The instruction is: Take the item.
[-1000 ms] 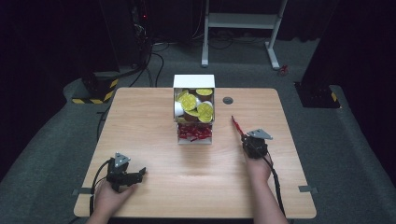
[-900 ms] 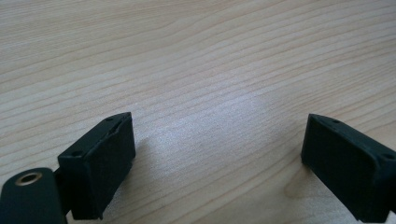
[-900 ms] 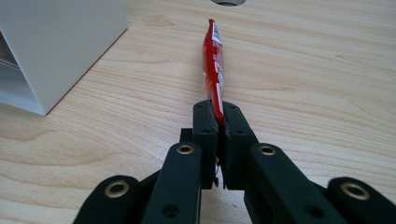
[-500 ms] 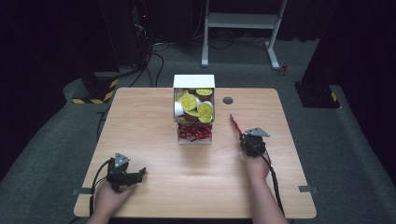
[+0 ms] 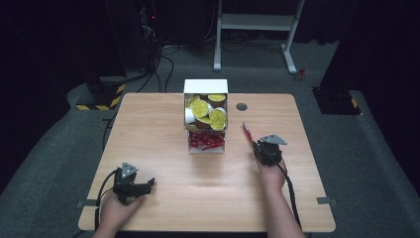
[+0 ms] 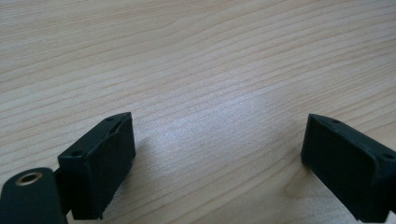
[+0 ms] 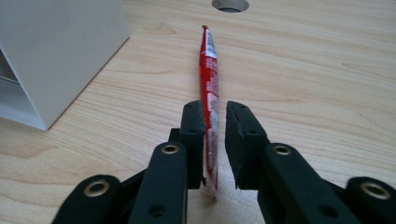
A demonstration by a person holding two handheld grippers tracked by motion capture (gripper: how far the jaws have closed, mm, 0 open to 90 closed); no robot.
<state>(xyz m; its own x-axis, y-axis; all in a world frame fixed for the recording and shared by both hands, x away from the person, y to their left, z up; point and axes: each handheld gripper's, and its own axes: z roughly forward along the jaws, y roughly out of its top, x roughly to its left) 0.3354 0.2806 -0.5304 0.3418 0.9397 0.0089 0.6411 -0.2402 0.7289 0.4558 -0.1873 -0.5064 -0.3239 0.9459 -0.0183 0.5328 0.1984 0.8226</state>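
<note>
From the high view I find the right gripper (image 5: 255, 144) on the tabletop (image 5: 148, 134) to the right of the white dispenser box (image 5: 205, 87), with a thin red sachet (image 5: 246, 131) running out ahead of its jaws toward the far edge and the round cable hole (image 5: 241, 106); the left gripper (image 5: 146, 185) rests near the front left, well apart from all of it. From the left gripper view, I record its jaws standing wide apart over bare wood, nothing between them. From the right gripper view, the red sachet (image 7: 208, 93) lies between the jaws, its near end at their roots and its long axis straight forward along them, tip pointing away at the hole; the jaws have just been opening, and I see a gap at the right-hand pad while the left-hand pad sits against the film, so I judge it no longer clamped. I judge the sachet light, soft and limp, with slick film and loose fill that shifts; it stands on edge here and could topple. A hold across its flat faces near the middle would carry it best, since an end grip lets it droop.
</note>
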